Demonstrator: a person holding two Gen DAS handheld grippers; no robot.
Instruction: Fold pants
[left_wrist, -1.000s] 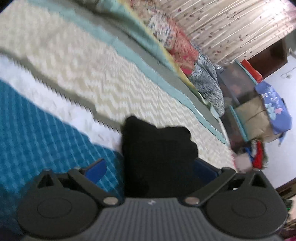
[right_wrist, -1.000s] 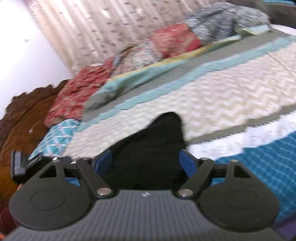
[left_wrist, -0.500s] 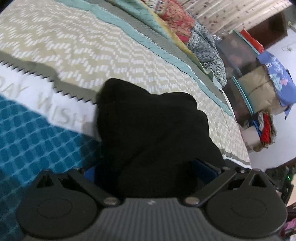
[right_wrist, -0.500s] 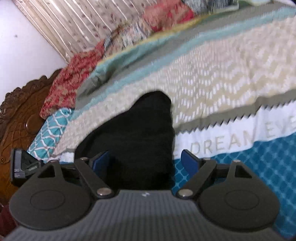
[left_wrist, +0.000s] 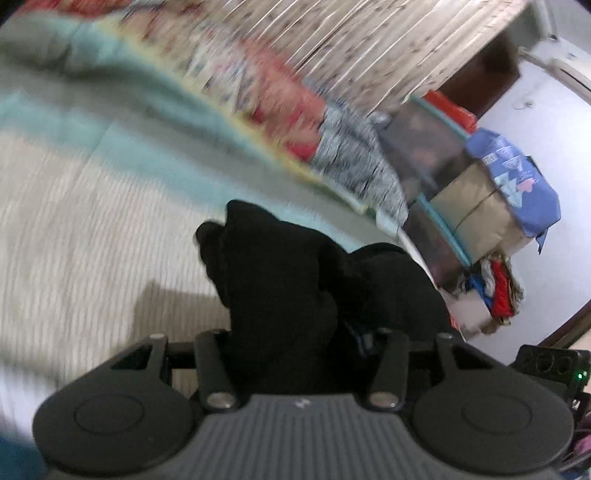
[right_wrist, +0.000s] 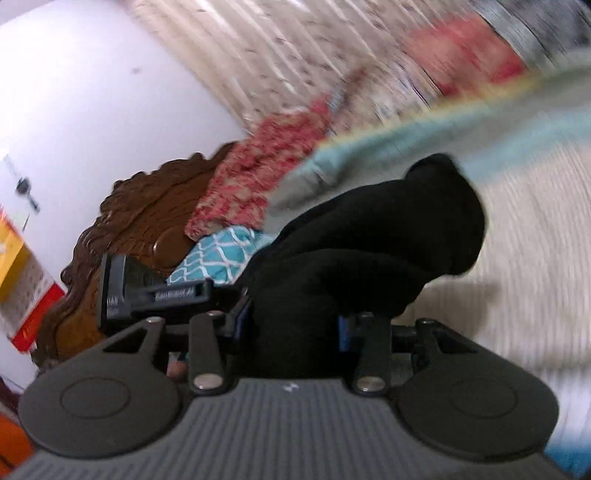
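- Left wrist view looks along its fingers, close over the bed (left_wrist: 92, 229), curtain (left_wrist: 369, 48) at 1 o'clock.
- Right wrist view likewise; both share bed (right_wrist: 535, 229) and curtain (right_wrist: 277, 55).

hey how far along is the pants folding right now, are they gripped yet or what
Done: both grippers have just been closing, and each now clamps a bunch of the black pants: left gripper, right gripper. In hand: the bunched fabric is held raised off the bedspread. Left: no tidy fold shows; the pants must still be laid flat and folded.
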